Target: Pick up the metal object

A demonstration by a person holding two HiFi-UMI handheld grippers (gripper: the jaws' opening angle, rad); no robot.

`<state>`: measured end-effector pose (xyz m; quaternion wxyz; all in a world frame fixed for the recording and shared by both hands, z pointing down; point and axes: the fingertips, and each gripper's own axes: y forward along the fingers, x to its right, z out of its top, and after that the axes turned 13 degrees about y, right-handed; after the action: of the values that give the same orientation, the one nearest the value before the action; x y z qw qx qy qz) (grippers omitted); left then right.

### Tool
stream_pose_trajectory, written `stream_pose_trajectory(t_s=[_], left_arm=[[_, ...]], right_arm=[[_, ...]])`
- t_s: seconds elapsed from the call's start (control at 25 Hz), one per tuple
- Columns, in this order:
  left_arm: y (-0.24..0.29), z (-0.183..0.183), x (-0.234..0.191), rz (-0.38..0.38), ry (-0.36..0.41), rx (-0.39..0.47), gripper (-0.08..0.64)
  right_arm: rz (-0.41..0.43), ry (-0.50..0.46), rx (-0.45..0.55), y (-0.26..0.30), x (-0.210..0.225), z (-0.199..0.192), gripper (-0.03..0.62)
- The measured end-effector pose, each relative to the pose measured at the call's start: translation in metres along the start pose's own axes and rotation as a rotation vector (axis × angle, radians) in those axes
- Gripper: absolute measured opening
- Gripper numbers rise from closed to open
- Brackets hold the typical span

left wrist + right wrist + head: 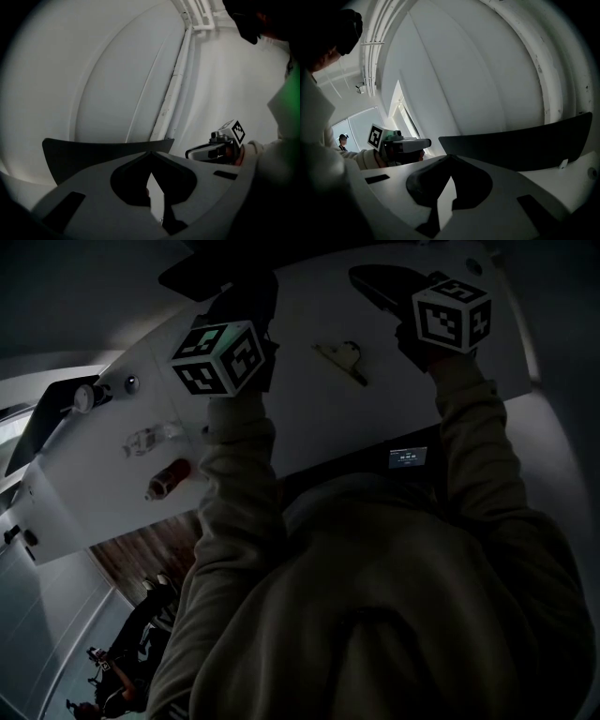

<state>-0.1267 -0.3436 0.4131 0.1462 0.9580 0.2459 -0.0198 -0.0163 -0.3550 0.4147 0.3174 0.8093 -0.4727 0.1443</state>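
Observation:
The metal object [339, 359], a small pale bracket-like piece, lies on the white table [309, 418] between my two grippers. My left gripper [246, 289] is held above the table to the left of it, with its marker cube facing the head view. My right gripper [367, 279] hovers to the right of it. Both gripper views look up at a white wall and ceiling, so the object is hidden there. The left gripper's [150, 153] jaws meet at the tips with nothing between them. The right gripper's [450, 156] jaws also meet and are empty.
A red cylinder [169, 477], a clear small part [150, 439] and a round knob [86, 397] lie on the table's left side. A small lit screen [408, 457] sits at the near edge. Each gripper view shows a dark curved panel [520, 145] beyond its jaws.

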Motion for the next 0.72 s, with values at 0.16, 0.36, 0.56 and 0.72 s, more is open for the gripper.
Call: stream_pose_trajectory(t_s=[0.16, 0.36, 0.56, 0.72], left_arm=[[0.008, -0.016, 0.002, -0.009, -0.022, -0.030, 0.003], [0.018, -0.048, 0.005, -0.024, -0.057, -0.063, 0.003], [0.021, -0.083, 0.002, -0.027, -0.077, -0.101, 0.003], [0.021, -0.112, 0.009, -0.029, -0.107, -0.134, 0.003]], right_arm=[[-0.007, 0.026, -0.025, 0.003, 0.011, -0.010, 0.020], [-0.022, 0.059, -0.063, 0.011, 0.029, -0.037, 0.020], [-0.021, 0.095, -0.082, 0.021, 0.046, -0.065, 0.020], [-0.030, 0.127, -0.116, 0.023, 0.057, -0.095, 0.020]])
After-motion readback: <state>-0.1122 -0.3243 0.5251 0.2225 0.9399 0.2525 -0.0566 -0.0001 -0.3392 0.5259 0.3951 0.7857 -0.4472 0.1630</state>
